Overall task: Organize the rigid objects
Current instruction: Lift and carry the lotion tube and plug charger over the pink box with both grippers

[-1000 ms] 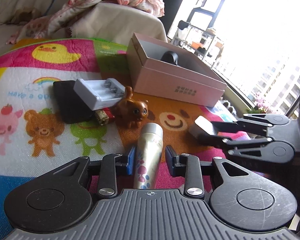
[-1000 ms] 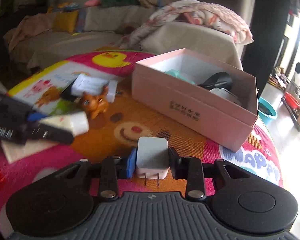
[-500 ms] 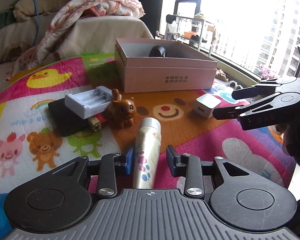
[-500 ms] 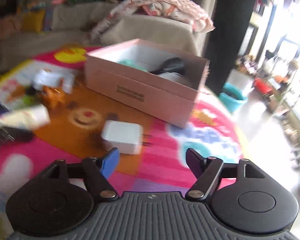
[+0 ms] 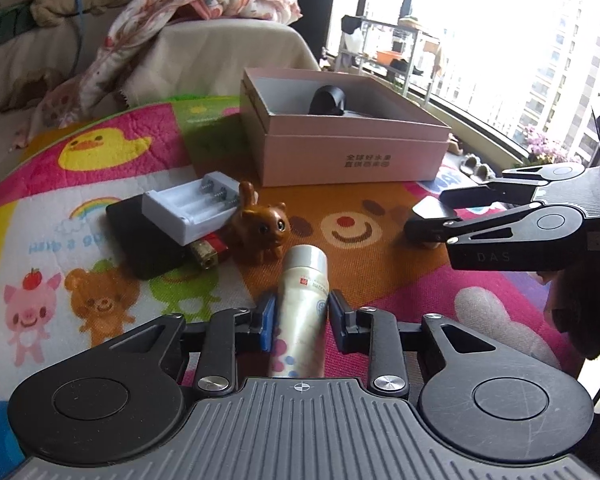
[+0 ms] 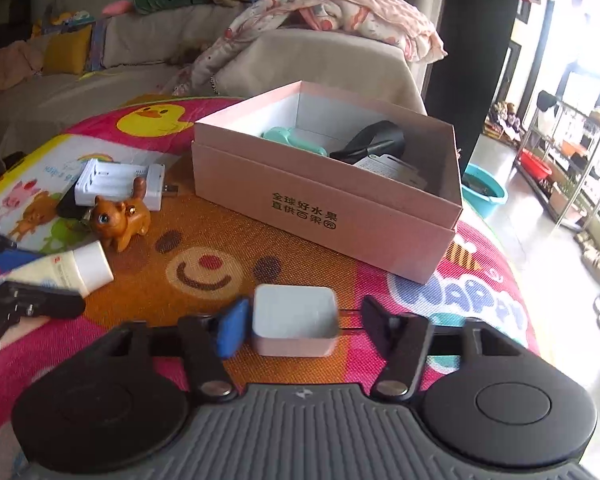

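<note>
My left gripper (image 5: 301,322) is shut on a cream tube with a white cap (image 5: 301,308), held low over the mat. It also shows in the right wrist view (image 6: 66,270). My right gripper (image 6: 300,324) is open, its fingers on either side of a white charger cube (image 6: 296,320) that lies on the mat. The pink box (image 6: 339,208) stands beyond, open, with a black item (image 6: 373,140) and a teal item (image 6: 292,138) inside. A brown cat figurine (image 5: 262,230), a white battery holder (image 5: 190,210) and a black slab (image 5: 144,240) lie at the left.
A colourful cartoon play mat (image 5: 100,160) covers the surface. A sofa with a floral blanket (image 6: 331,12) stands behind the box. A small red and brass item (image 5: 210,250) lies by the figurine. The window side drops off at the right.
My right gripper let go of the white charger cube, opened wide, and now straddles it again. The left gripper kept its hold on the tube and tilted slightly.
</note>
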A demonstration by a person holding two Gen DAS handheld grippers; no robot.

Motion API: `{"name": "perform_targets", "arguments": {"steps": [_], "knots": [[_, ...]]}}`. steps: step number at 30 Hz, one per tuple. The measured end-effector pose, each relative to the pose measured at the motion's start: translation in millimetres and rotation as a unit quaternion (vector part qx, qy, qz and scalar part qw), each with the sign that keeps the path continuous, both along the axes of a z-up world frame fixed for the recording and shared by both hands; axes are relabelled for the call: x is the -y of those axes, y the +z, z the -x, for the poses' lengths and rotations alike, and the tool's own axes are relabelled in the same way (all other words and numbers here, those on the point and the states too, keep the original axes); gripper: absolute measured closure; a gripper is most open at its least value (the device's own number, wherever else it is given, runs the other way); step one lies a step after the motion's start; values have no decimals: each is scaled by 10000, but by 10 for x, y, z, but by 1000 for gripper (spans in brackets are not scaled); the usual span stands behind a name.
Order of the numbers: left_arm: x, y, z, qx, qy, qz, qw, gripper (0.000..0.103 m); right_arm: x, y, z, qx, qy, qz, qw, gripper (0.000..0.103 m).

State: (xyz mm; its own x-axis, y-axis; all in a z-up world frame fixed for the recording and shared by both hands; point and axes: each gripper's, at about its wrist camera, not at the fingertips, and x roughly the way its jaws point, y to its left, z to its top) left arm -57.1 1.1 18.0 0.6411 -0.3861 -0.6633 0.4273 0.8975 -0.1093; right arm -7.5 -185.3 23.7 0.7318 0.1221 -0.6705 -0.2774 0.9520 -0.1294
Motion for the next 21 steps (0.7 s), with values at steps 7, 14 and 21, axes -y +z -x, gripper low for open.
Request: {"name": "perform_targets", "arguments": {"steps": [7,14,21], "knots": [[55,6,239,136,-435,-140,9989,72,71,70,247,-5,275,101,9996,59],[18,496,198,546,-552,580,9953,72,330,395,399,320,34,-313,9990,59],[246,1643,-572,1784,-710,895,9773,72,436,1257,300,1659,-27,-444,9851,59]]}}
